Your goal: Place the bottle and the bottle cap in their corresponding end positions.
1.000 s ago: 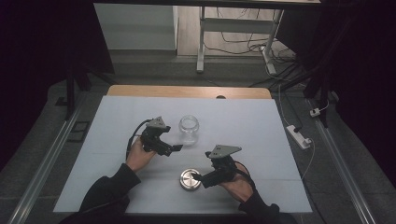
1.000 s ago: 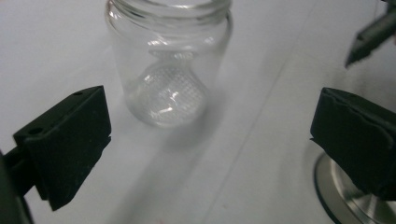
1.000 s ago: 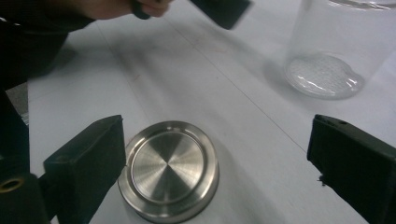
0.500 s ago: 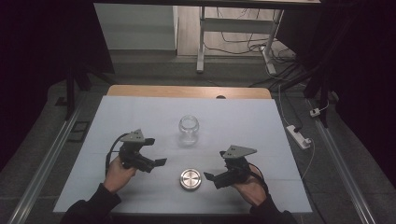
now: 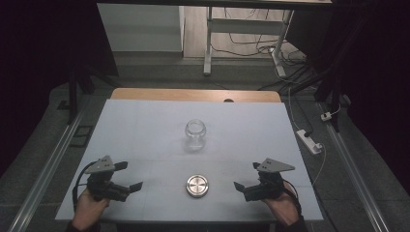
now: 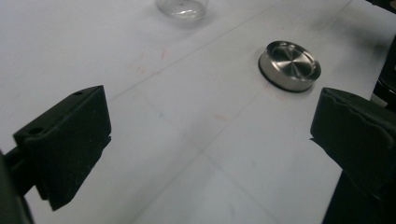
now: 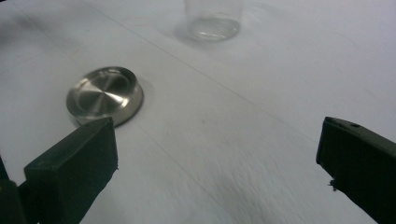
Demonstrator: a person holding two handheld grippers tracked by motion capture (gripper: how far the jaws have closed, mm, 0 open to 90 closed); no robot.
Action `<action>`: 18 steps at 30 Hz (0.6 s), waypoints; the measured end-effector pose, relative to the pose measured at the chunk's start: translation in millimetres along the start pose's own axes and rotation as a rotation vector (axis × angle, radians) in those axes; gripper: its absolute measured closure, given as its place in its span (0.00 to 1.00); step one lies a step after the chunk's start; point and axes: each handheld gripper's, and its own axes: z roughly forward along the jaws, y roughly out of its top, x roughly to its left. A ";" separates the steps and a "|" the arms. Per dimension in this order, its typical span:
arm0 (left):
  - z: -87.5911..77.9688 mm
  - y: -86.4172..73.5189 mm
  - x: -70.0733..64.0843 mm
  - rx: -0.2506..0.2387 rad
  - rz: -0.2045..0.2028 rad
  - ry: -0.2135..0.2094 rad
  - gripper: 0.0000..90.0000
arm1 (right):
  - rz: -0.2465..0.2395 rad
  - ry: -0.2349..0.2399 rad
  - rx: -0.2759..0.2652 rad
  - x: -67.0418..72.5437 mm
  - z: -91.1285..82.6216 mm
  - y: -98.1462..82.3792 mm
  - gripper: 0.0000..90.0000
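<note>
Both tongs gape wide and empty: left tongs (image 5: 129, 176) and right tongs (image 5: 245, 178) flank the metal lid (image 5: 197, 185) on the worktop (image 5: 145, 130). The glass jar (image 5: 196, 134) stands beyond. I'd grip the lid's rim squarely and keep it level.

A white-topped table (image 5: 145, 125) with a wooden far edge is seen from above in a dim room. A grey floor (image 5: 43, 159) with metal rails (image 5: 360, 174) is laid around it. A power strip (image 5: 309, 141) and loose cables (image 5: 251, 43) are visible beyond, beside a pale desk frame (image 5: 208, 43).
</note>
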 end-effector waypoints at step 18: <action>-36.4 -50.0 4.1 0.062 -0.106 0.168 0.00 | 0.136 -0.149 0.044 -16.9 -46.1 -45.4 0.00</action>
